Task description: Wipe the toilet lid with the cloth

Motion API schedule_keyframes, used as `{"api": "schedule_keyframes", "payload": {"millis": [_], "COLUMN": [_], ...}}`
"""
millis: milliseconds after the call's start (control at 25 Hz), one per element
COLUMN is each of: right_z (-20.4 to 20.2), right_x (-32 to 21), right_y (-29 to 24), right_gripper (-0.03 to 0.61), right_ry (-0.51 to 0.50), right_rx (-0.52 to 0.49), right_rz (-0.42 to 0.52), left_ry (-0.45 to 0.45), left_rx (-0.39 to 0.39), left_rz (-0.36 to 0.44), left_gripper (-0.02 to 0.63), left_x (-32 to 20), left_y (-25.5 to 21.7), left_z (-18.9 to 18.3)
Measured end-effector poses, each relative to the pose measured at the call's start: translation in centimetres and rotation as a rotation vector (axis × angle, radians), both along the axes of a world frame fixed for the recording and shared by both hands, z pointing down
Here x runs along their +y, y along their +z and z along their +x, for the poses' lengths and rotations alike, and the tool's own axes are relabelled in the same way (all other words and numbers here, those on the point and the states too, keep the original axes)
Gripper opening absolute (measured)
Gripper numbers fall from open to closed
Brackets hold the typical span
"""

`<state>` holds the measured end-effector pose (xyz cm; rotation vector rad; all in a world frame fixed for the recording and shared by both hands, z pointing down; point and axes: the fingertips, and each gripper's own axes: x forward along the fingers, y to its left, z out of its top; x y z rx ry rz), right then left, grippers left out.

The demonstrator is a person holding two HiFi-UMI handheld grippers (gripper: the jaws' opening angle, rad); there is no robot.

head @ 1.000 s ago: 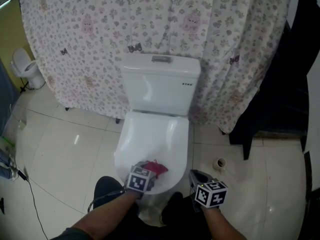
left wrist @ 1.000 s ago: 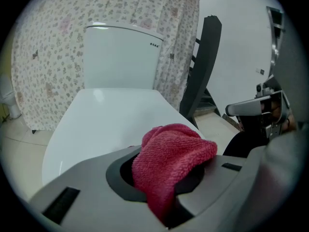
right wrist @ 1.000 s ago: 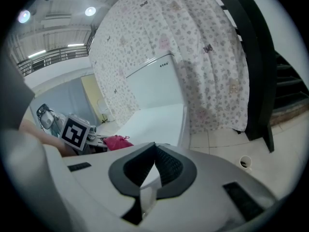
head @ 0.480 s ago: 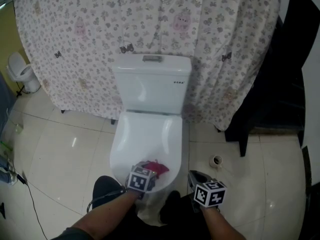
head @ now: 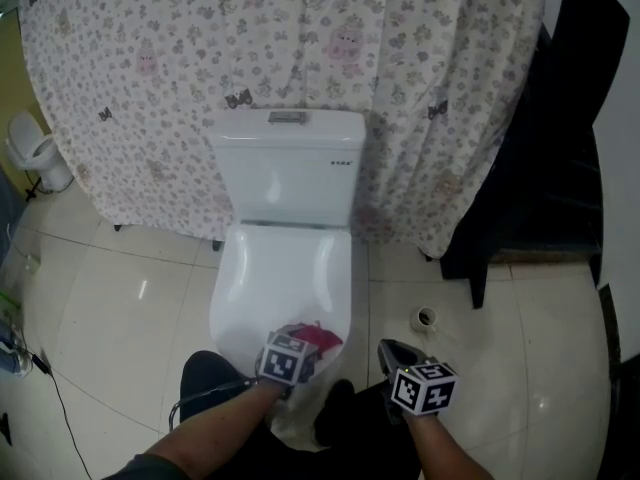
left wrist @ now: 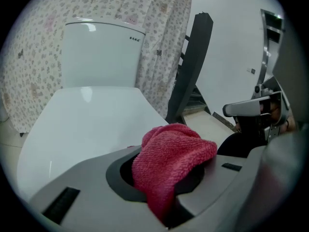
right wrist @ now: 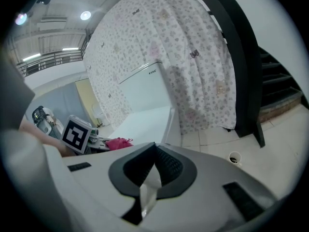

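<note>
The left tongs (head: 303, 348), clamped on a bunched red terry cloth (head: 320, 337), hold it at the closed toilet lid's (head: 285, 273) six o'clock edge, seemingly ready to wipe, while the right tongs (head: 392, 352), closed and empty, hang clear at four o'clock.

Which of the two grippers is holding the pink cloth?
The left gripper: its jaws are shut on the pink cloth at the front of the toilet lid. The right gripper, off to the lid's side, has no cloth.
</note>
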<state>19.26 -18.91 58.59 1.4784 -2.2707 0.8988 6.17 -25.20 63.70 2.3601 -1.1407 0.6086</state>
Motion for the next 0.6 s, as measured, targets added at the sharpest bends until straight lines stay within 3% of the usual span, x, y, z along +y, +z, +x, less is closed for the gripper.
{"api": "schedule_keyframes", "payload": {"millis": [600], "right_z": [3.0], "right_x": [1.4], "right_y": [-0.5], "right_gripper": [0.005], "right_ry": [0.051], "right_rx": [0.011], "right_rz": [0.009], "left_ry": [0.086], "left_rx": [0.007], "left_rz": [-0.011], "left_gripper": [0.075], "left_x": [1.1], "left_y": [0.1], "left_z": [4.3]}}
